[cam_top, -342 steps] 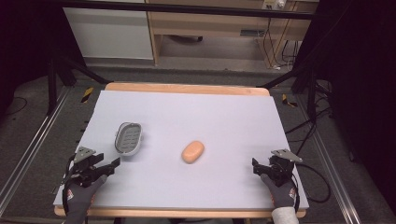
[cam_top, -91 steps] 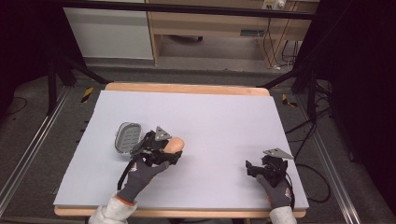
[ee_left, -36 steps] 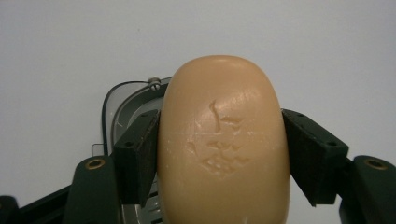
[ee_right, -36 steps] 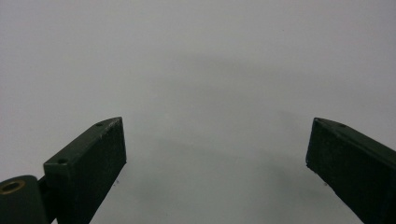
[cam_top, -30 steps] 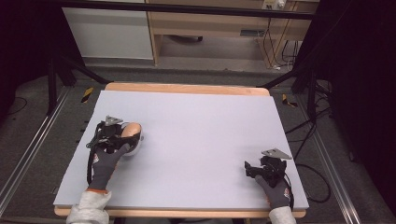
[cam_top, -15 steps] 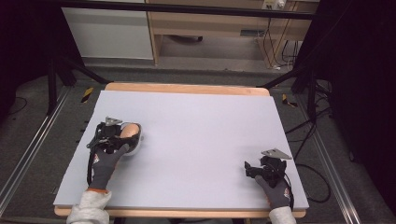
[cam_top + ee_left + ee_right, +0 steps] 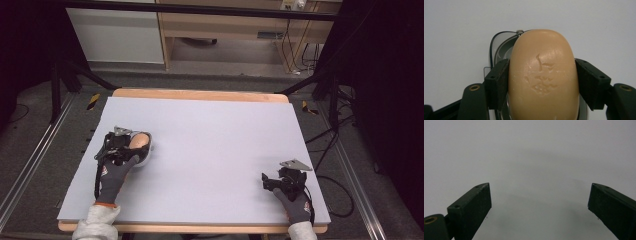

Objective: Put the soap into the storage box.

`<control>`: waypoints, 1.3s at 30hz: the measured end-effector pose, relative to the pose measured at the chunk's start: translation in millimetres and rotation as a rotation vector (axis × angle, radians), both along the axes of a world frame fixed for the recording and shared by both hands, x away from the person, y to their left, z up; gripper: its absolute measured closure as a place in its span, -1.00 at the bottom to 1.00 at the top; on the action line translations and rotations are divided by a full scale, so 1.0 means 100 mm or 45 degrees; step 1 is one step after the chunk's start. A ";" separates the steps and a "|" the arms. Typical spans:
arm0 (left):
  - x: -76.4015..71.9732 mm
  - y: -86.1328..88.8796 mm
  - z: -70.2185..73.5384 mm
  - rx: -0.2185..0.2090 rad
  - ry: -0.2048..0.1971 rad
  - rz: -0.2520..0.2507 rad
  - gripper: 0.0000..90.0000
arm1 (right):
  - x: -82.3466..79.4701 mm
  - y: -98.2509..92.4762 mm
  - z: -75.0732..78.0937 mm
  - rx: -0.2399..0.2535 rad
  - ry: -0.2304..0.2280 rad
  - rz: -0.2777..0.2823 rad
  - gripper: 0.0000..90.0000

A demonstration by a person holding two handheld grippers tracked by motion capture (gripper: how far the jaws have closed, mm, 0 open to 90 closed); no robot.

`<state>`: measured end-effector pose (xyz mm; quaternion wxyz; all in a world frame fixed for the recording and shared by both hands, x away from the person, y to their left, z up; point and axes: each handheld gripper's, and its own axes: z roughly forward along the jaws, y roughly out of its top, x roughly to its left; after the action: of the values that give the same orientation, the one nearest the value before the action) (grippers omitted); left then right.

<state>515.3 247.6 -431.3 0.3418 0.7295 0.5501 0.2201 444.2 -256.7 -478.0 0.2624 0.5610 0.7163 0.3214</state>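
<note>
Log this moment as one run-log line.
left gripper: shut on soap bar, over soap dish | right gripper: open, holding nothing, near table front-right edge

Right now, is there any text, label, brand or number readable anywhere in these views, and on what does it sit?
Nothing can be read as text.
Soap bar, held between the left gripper jaws over the soap dish: an embossed stamp on its top face, too worn and shallow to read as letters.
Table and right gripper: no markings.
</note>
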 end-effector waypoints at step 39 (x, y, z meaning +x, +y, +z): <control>-0.21 -0.20 0.22 -0.042 -0.122 -0.146 -0.40 | -0.01 -0.01 0.01 0.007 -0.001 -0.004 -0.89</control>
<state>494.8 227.3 -409.1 0.3916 0.7427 0.4941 0.2257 443.6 -257.5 -477.5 0.2618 0.5628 0.7144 0.3231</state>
